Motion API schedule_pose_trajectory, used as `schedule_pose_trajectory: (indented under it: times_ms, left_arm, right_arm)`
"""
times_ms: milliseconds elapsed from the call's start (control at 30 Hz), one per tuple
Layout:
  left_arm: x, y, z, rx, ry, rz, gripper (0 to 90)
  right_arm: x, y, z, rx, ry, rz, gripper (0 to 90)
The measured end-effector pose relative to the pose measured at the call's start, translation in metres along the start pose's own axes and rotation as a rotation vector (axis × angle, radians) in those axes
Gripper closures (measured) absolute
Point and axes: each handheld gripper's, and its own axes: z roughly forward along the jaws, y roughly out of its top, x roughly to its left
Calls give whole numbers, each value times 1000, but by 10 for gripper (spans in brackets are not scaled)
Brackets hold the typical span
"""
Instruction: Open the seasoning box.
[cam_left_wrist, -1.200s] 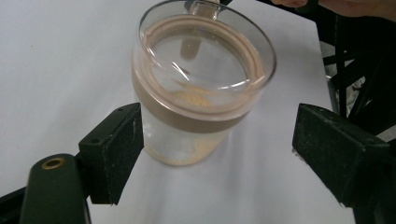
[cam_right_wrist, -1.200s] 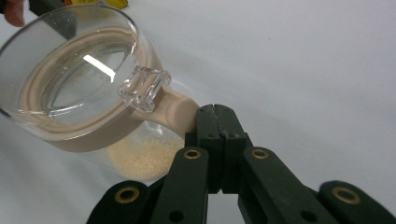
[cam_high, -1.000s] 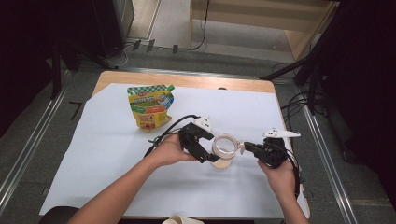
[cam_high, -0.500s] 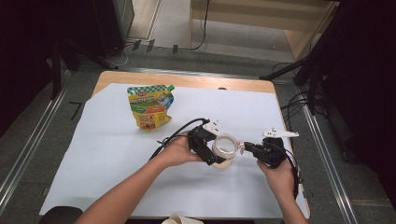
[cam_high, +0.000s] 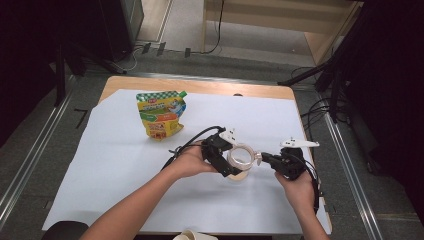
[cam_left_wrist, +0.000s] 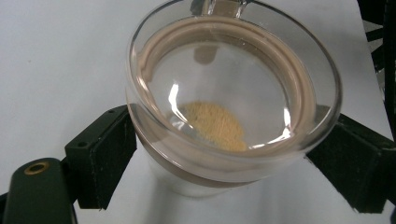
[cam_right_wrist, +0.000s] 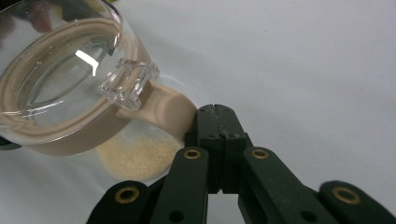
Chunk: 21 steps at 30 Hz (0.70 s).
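Note:
A clear glass jar (cam_high: 242, 157) with a clear lid and a beige seal ring stands on the white sheet. Yellow powder (cam_left_wrist: 215, 126) lies at its bottom. My left gripper (cam_high: 239, 164) comes in from the left, and its black pads (cam_left_wrist: 109, 156) press on both sides of the jar (cam_left_wrist: 233, 93) just under the lid. My right gripper (cam_high: 265, 158) is to the right of the jar. In the right gripper view its jaws (cam_right_wrist: 215, 112) are shut together, and the tips touch the beige tab (cam_right_wrist: 166, 105) under the clear lid catch (cam_right_wrist: 128, 84).
A colourful stand-up pouch (cam_high: 160, 114) stands at the back left of the white sheet (cam_high: 125, 170). The wooden table edge (cam_high: 200, 86) shows at the far side. A cream object (cam_high: 192, 235) pokes in at the near edge. Cables trail from both grippers.
My left gripper has shifted slightly right, closer around the jar. The right gripper and the jar have kept their place.

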Motion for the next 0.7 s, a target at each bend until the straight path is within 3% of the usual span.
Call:
schedule_pose_trajectory:
  times_ms: [167, 300, 433, 700]
  left_arm:
    - [0, 2, 0, 7, 0, -7, 116]
    - [-3, 5, -4, -21, 23, 9, 114]
    - [-3, 9, -5, 7, 27, 17, 119]
    - [-5, 12, -9, -3, 38, 22, 123]
  right_arm:
    - [1, 0, 0, 1, -4, -5, 900]
    - [1, 0, 0, 2, -7, -6, 900]
    - [1, 0, 0, 2, -5, -5, 900]
    - [1, 0, 0, 1, -5, -2, 900]
